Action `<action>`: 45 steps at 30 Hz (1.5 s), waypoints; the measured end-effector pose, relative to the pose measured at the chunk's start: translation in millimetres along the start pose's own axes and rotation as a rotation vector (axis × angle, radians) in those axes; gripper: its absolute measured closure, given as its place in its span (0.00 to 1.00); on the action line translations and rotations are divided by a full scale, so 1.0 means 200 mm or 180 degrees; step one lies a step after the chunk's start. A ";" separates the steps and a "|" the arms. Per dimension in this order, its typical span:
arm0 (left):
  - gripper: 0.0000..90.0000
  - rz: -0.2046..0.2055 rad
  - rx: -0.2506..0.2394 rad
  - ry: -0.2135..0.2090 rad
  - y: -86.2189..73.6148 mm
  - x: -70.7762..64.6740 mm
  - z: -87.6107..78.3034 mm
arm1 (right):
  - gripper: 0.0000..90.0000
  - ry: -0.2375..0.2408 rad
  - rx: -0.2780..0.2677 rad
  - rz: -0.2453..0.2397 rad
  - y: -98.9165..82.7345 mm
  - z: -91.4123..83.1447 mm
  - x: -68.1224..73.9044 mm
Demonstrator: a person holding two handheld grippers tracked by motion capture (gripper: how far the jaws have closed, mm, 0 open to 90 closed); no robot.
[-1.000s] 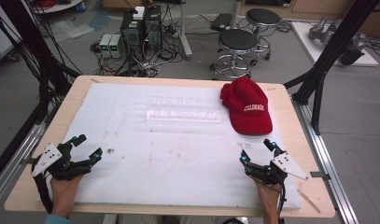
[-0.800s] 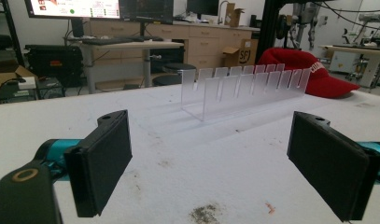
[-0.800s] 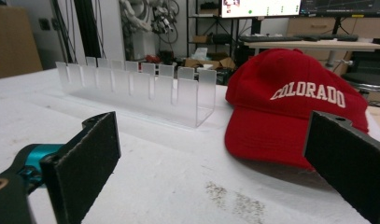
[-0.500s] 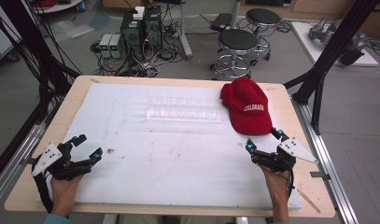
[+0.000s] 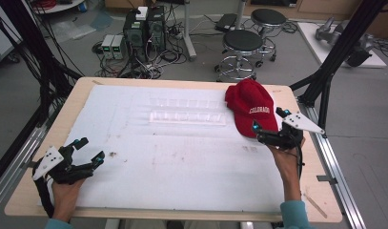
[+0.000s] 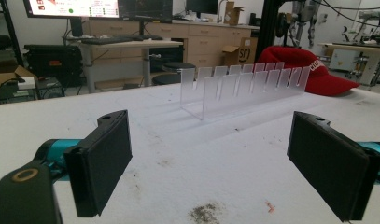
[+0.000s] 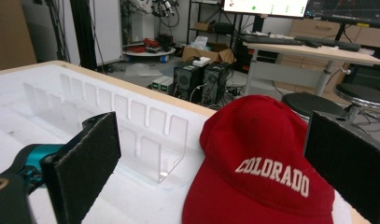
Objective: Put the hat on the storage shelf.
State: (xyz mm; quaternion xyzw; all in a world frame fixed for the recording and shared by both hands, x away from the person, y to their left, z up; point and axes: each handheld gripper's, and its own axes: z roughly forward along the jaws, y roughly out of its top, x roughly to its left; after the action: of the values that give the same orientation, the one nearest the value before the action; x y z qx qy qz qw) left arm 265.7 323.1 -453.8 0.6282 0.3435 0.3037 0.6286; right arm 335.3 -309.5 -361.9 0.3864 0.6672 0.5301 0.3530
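Red cap (image 5: 251,110) lettered COLORADO lies at the far right of the white foam mat (image 5: 172,157), its brim toward the person and its crown just beside the right end of a clear slotted acrylic rack (image 5: 188,113). The right gripper (image 5: 270,125) hovers at the cap's near edge, jaws spread wide. In the right gripper view the cap (image 7: 262,163) sits squarely between the two black pads (image 7: 85,163), which stand clear of the fabric on either side. Judged from this, the step in hand is the approach to a grasp on the cap, with no contact made yet.

The next move appears to call for a short advance and a slight drop, so that the pads straddle the brim or the soft crown before they close; a pinch on loose cloth alone could slip.

The left gripper (image 5: 89,150) rests low at the near left corner of the mat, jaws likewise apart and holding nothing, well away from the cap. Its own view looks across bare foam to the rack (image 6: 243,88), with the cap (image 6: 313,67) beyond.

Against the picture from a second ago, the right gripper has travelled forward from the near right edge of the mat up to the cap. The left gripper, the rack and the cap have kept their places.
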 end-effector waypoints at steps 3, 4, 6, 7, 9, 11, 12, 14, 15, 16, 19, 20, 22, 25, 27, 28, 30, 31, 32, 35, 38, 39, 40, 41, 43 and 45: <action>0.16 -0.0007 0.0002 0.0000 0.00 0.00 0.00 | 0.03 -0.0089 0.0147 0.0090 0.05 0.07 -0.06; 0.16 -0.0007 -0.0003 0.0002 0.00 0.00 0.00 | 0.03 -0.0089 0.0172 0.0128 0.06 0.08 -0.08; 0.16 -0.0004 0.0004 0.0001 0.00 0.00 0.00 | 0.03 -0.0104 0.0170 0.0154 0.07 0.10 -0.09; 0.16 -0.0007 0.0002 0.0000 0.00 0.00 0.00 | 0.03 -0.0123 0.0193 0.0196 0.08 0.11 -0.11; 0.16 -0.0003 0.0002 0.0000 0.00 0.00 0.00 | 0.03 -0.0140 0.0247 0.0226 0.10 0.14 -0.13; 0.16 0.0016 -0.0007 -0.0007 0.00 0.00 0.00 | 0.03 -0.0166 0.0288 0.0226 0.11 0.17 -0.15; 0.16 0.0020 -0.0018 -0.0003 0.00 0.00 0.00 | 0.03 -0.0163 0.0331 0.0249 0.12 0.18 -0.16; 0.16 0.0016 -0.0014 -0.0006 0.00 0.00 0.00 | 0.03 -0.0170 0.0423 0.0214 0.14 0.21 -0.18; 0.16 0.0007 -0.0009 -0.0004 0.00 0.00 0.00 | 0.03 -0.0177 0.0450 0.0202 0.16 0.24 -0.20; 0.16 0.0004 -0.0006 -0.0005 0.00 0.00 0.00 | 0.03 -0.0177 0.0450 0.0202 0.16 0.24 -0.20; 0.16 0.0005 -0.0004 -0.0006 0.00 0.00 0.00 | 0.03 -0.0195 0.0484 0.0180 0.18 0.28 -0.21; 0.16 0.0003 -0.0004 -0.0006 0.00 0.00 0.00 | 0.03 -0.0194 0.0559 0.0164 0.20 0.31 -0.22; 0.16 0.0006 -0.0006 -0.0007 0.00 0.00 0.00 | 0.03 -0.0205 0.0631 0.0125 0.21 0.34 -0.23; 0.16 0.0011 -0.0020 -0.0010 0.00 0.00 0.00 | 0.03 -0.0220 0.0685 0.0143 0.22 0.39 -0.24; 0.16 0.0007 -0.0017 -0.0005 0.00 0.00 0.00 | 0.03 -0.0225 0.0695 0.0119 0.22 0.41 -0.25; 0.16 0.0006 -0.0020 -0.0007 0.00 0.00 0.00 | 0.03 -0.0231 0.0788 0.0136 0.22 0.44 -0.26; 0.16 0.0017 -0.0025 -0.0009 0.00 0.00 0.00 | 0.03 -0.0230 0.0817 0.0132 0.22 0.45 -0.27; 0.16 0.0015 -0.0024 -0.0006 0.00 0.00 0.00 | 0.04 -0.0234 0.0823 0.0138 0.22 0.47 -0.27; 0.16 0.0015 -0.0025 -0.0007 0.00 0.00 0.00 | 0.04 -0.0249 0.0820 0.0166 0.21 0.48 -0.28; 0.16 0.0014 -0.0023 -0.0007 0.00 0.00 0.00 | 0.04 -0.0300 0.0900 0.0224 0.18 0.51 -0.31; 0.16 0.0014 -0.0023 -0.0003 0.00 0.00 0.00 | 0.04 -0.0342 0.0983 0.0288 0.13 0.55 -0.34; 0.16 0.0014 -0.0026 -0.0001 0.00 0.00 0.00 | 0.04 -0.0342 0.0983 0.0288 0.13 0.55 -0.34; 0.16 0.0021 -0.0018 0.0000 0.00 0.00 0.00 | 0.04 -0.0353 0.1001 0.0316 0.13 0.56 -0.35; 0.16 0.0021 -0.0014 -0.0002 0.00 0.00 0.00 | 0.04 -0.0349 0.1009 0.0351 0.12 0.57 -0.35; 0.16 0.0021 -0.0009 -0.0002 0.00 0.00 0.00 | 0.04 -0.0336 0.1248 0.0256 0.13 0.61 -0.36; 0.16 0.0032 -0.0001 -0.0003 0.00 0.00 0.00 | 0.04 -0.0341 0.1202 0.0246 0.15 0.63 -0.35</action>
State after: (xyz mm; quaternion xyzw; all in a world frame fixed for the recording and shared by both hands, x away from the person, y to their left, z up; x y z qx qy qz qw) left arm 265.3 322.8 -453.9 0.6300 0.3399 0.3066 0.6273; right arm 482.5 -312.4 -351.2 0.4986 0.7197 0.3874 0.2886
